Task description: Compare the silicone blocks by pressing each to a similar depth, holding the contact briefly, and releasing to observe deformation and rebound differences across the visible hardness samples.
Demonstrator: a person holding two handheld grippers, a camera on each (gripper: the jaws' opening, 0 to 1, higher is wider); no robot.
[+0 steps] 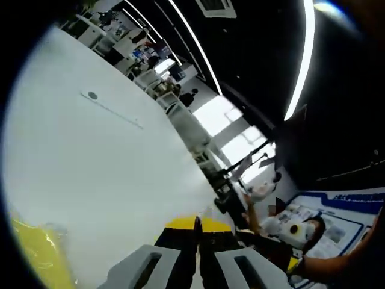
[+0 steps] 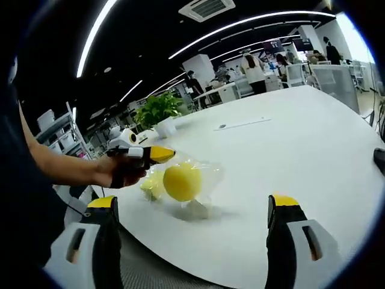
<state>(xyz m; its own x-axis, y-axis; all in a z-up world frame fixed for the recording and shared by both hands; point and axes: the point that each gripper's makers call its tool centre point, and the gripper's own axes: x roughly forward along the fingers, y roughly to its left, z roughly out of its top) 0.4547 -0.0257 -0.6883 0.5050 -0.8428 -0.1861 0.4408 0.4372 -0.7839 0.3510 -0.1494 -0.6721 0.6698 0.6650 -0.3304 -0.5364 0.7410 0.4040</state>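
on the white table (image 2: 313,144) a yellow silicone ball (image 2: 181,181) was seen inside a clear bag (image 2: 207,171), judged soft, light and best pressed at its rounded middle, with the right gripper (image 2: 195,238) spread wide and the left gripper (image 2: 157,155) closed together beside the bag.

Big white table (image 2: 289,156) here. A clear bag (image 2: 180,180) with yellow balls (image 2: 181,180) sits on it near the edge.

The left gripper view sat low and rolled, facing far across the white table (image 1: 90,156) toward windows. The right gripper view looked level from the near edge. Both shared that table (image 2: 289,150).
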